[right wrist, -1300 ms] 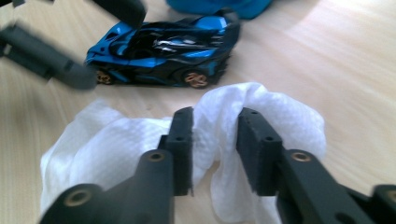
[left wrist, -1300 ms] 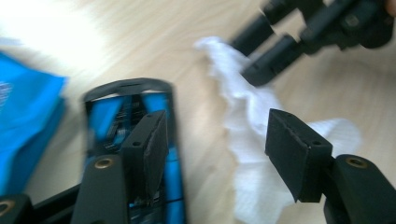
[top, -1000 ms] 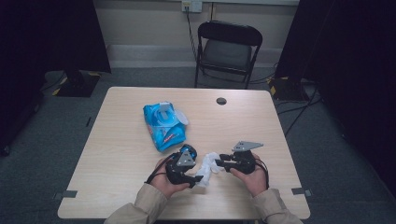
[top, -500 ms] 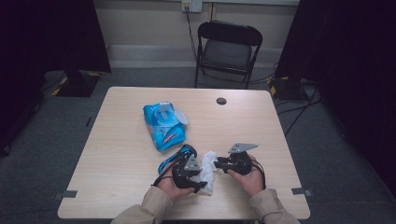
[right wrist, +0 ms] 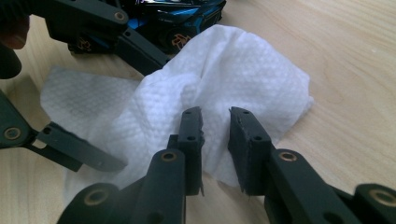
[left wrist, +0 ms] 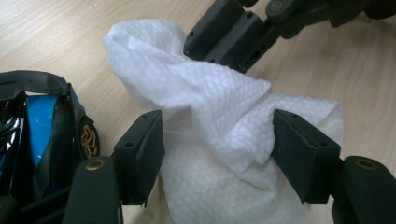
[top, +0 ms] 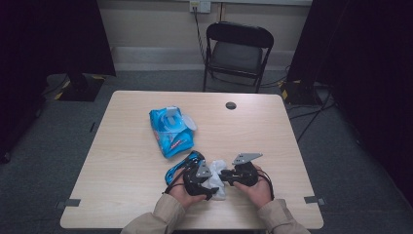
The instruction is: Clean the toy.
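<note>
Left gripper [left wrist: 217,154]: jaws stand wide apart and have just been opening further. The white wipe [left wrist: 224,140] bulges between them; in the left gripper view the right pad meets a fold of it, while the left pad sits at its edge. Whether either pad presses cannot be told.

Right gripper [right wrist: 215,140]: jaws have just been closing and are now narrow, with a slim gap left between the pads. In the right gripper view they lie over the near edge of the wipe [right wrist: 224,88]; no fold is seen caught in the gap.

Location of the wipe: crumpled on the wooden table [top: 122,161], low in the high view and just right of centre, directly between the two grippers [top: 214,178]. The left gripper [top: 198,176] sits at its left, the right gripper [top: 234,175] at its right, each in a hand entering from the bottom edge.

A blue and black toy car [top: 182,165] lies just left of the wipe, touching or nearly touching it.

Further up the frame, left of centre, lies a blue wipe packet [top: 170,131] with its lid flap raised. Beyond that, a dark round cable port [top: 231,105] near the table's far edge. A black folding chair [top: 237,53] stands behind the table, top centre.
</note>
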Demonstrator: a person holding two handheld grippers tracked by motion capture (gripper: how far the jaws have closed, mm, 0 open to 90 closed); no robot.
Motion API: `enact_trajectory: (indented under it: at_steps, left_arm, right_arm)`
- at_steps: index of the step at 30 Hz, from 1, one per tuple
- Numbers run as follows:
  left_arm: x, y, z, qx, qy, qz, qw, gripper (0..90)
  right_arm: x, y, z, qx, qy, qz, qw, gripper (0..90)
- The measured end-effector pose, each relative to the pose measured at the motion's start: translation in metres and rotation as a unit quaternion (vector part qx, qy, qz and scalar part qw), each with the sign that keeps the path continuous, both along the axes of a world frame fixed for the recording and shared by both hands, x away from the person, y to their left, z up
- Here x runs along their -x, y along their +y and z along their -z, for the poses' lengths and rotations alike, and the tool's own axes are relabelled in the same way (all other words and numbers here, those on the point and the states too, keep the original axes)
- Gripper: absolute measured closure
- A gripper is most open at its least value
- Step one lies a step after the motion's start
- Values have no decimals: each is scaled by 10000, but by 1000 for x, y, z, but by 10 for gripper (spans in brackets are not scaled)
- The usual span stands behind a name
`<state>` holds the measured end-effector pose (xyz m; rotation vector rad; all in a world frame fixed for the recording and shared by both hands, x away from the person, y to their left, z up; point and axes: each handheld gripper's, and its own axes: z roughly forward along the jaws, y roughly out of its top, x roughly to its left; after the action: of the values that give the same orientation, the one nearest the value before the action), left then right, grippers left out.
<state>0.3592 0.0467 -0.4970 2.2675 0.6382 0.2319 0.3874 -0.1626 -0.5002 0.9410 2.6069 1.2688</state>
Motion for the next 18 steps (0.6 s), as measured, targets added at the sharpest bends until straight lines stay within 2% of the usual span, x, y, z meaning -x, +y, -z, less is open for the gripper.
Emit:
enact_trajectory:
  at_steps: [5, 8, 11, 13, 15, 16, 18]
  left_arm:
    - [-2, 1, 0, 59, -10, 45, 10000, 411]
    - [-4, 1, -1, 61, 30, 127, 9999, 512]
    - [-6, 0, -4, 7, 98, 270, 9996, 650]
    - [-6, 0, -5, -71, 136, 369, 9992, 785]
    - [-6, 1, -6, -28, 154, 363, 9992, 844]
    - [-5, 4, -8, 60, 224, 292, 9993, 854]
    - [-3, 10, -13, 123, 210, 252, 9994, 860]
  right_arm:
    - [1, 3, 0, -119, 109, -114, 9998, 754]
    - [2, 4, 1, -184, 170, -144, 9996, 756]
    - [1, 5, 1, -240, 219, -165, 9993, 756]
    - [1, 5, 1, -226, 233, -194, 9993, 751]
    - [2, 5, 1, -231, 231, -184, 9993, 732]
    - [1, 2, 0, -293, 224, -134, 9992, 671]
    - [1, 0, -3, -331, 189, -77, 9992, 622]
